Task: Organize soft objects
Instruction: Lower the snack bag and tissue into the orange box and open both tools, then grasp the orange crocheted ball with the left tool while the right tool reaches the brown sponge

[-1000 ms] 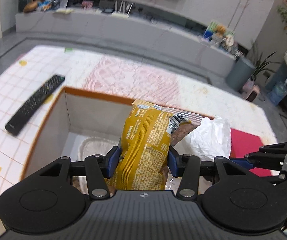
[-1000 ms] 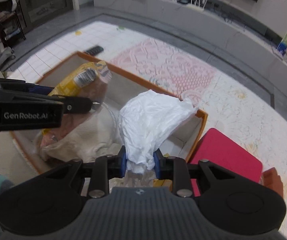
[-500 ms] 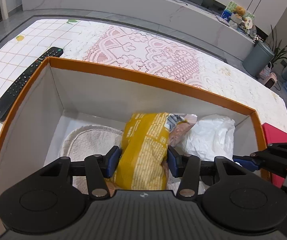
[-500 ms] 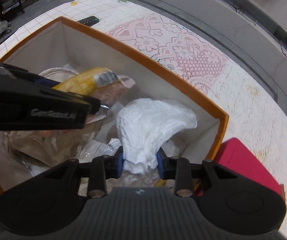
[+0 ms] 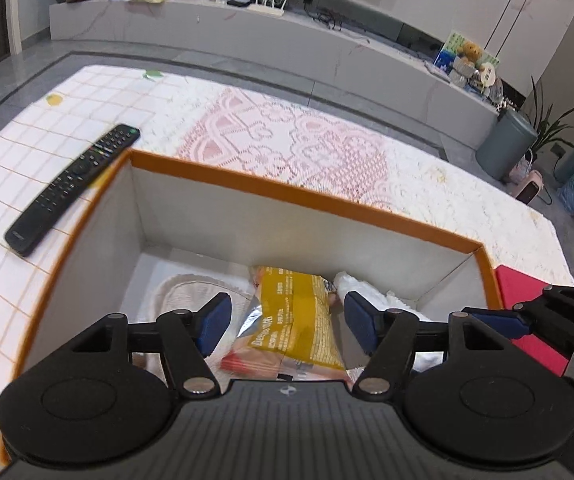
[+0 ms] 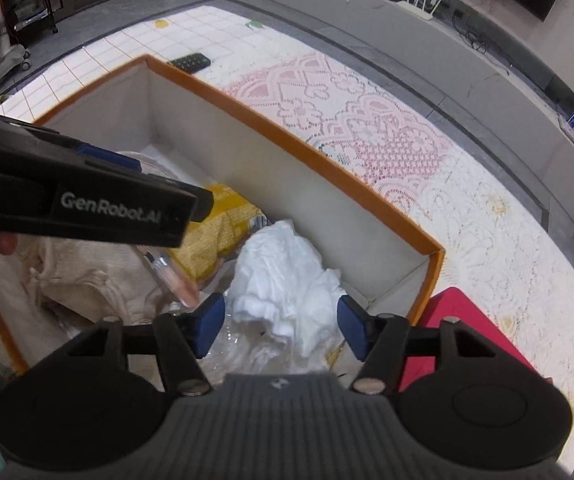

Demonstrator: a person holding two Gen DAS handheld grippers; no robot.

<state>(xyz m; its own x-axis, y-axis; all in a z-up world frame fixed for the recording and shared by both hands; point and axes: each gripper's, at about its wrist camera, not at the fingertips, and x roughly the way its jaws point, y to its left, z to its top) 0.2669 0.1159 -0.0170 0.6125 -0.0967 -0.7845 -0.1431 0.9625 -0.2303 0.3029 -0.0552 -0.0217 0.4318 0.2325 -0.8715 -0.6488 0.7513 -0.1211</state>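
Fingers of both grippers stand spread wide and hold nothing. The left gripper (image 5: 287, 320) hangs over the near side of the orange box (image 5: 307, 196), and the yellow snack bag (image 5: 299, 320) lies loose between its blue pads without touching them. The right gripper (image 6: 281, 326) hangs beside it, toward the right end of the box, and the white crumpled bag (image 6: 287, 276) rests under its open jaws on some clear wrapping.

Both soft things are inside the box now, side by side and touching, with a beige cloth (image 6: 87, 284) to the left of them on the box floor. So the step in hand seems to be the release: the two items are put in and the grippers are free.

Farther away, a black remote (image 5: 75, 188) lies on the table just beside the left far corner of the box, and a red flat thing (image 6: 471, 336) lies against the right end of the box.

The next move, I think, calls for lifting both grippers straight up, clear of the box walls, without catching the bags, and then looking for any soft object left outside.
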